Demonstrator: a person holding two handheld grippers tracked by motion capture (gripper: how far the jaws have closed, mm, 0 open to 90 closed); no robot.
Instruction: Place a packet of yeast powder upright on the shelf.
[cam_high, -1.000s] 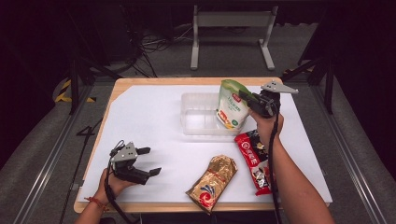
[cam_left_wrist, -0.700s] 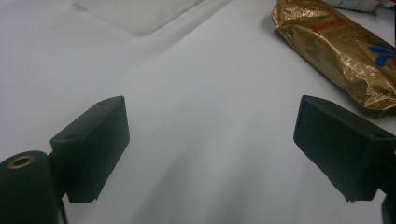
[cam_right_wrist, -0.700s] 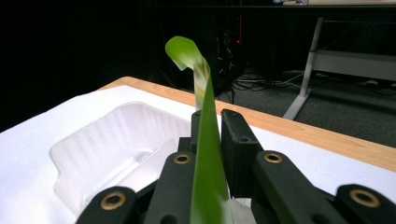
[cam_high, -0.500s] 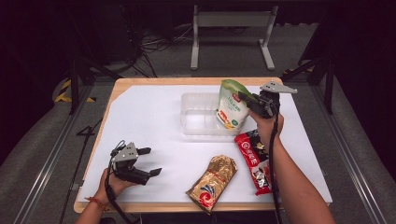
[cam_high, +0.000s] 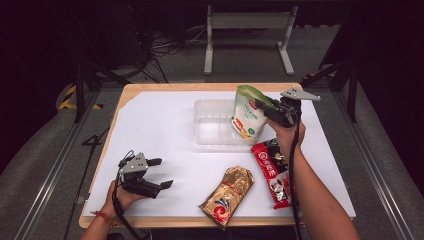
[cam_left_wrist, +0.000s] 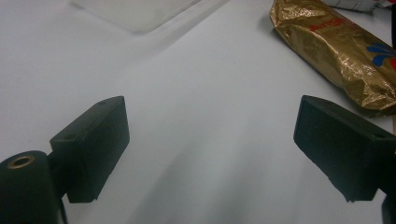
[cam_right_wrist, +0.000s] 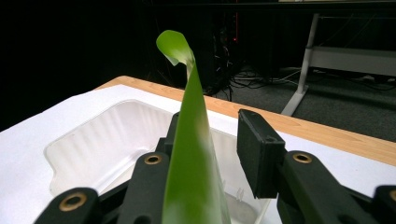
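Our right gripper (cam_high: 267, 107) sits over the right end of the clear plastic tub (cam_high: 210, 131), and its jaws have just been opening: in the right gripper view one pad stands clear of the green top edge of the snack bag (cam_right_wrist: 189, 154), so the bag stands between the jaws but we judge it is no longer pinched. Seen from above, the green and white bag (cam_high: 248, 116) hangs upright with its lower part inside the tub's right end, its top flap curling over toward the gripper.

Our left gripper (cam_high: 159, 174) rests near the front left corner of the table (cam_high: 150, 87), well apart from the tub, with its jaws spread wide and nothing between them; past them lies bare white table cover (cam_left_wrist: 196, 116).

As we read it, the first bag is just being let go into the tub, so that part is all but done. Besides that bag the tub looks bare; its ribbed floor shows through on the left side. Two packets are left on the cover in front of it: a gold packet (cam_high: 227, 196) lying slantwise near the front edge, and a red packet (cam_high: 272, 172) just to its right, partly under our right forearm. We would expect those two to follow into the tub.
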